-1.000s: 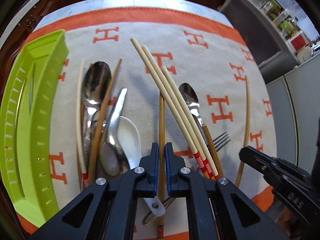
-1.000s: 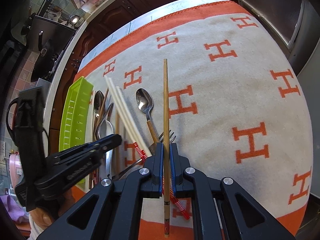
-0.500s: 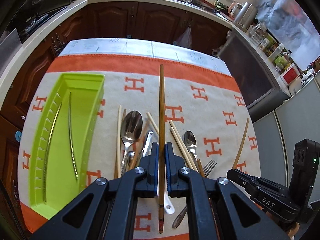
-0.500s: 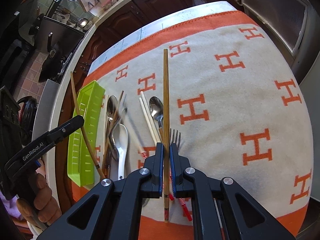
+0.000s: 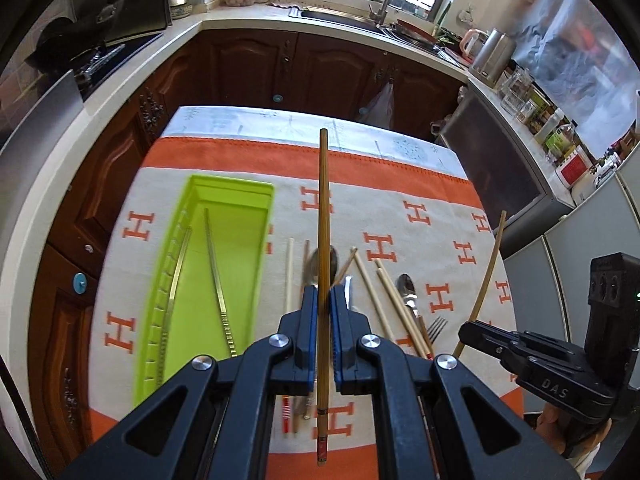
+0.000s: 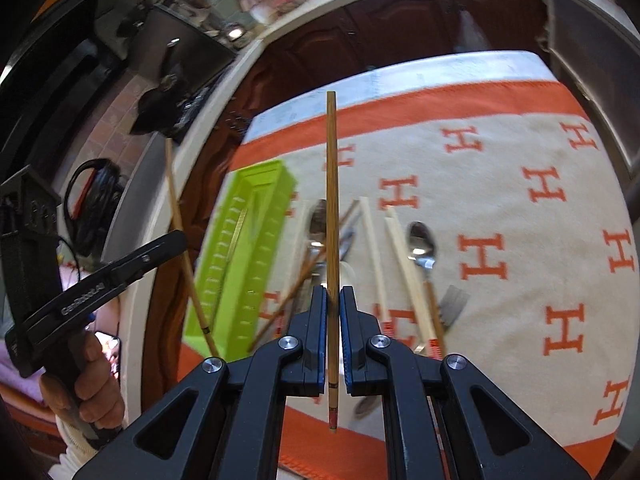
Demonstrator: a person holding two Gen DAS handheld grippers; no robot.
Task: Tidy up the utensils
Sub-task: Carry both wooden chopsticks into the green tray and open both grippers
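1. Now left gripper (image 5: 324, 300) clenched on a brown chopstick (image 5: 323, 216), held above the table.
2. Right gripper (image 6: 332, 308) clenched on second brown chopstick (image 6: 332, 200).
3. Green tray (image 5: 224, 200) near cloth's left edge; remaining utensils (image 5: 400, 300) beside it.

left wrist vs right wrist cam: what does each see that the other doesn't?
Left wrist only: sink under the window, both metal strips in the tray, the right gripper side-on.
Right wrist only: a hand on the left gripper's handle, headphones.
Both: each gripper shut on a brown chopstick, green tray, spoons, fork, pale chopsticks on the orange-H cloth.
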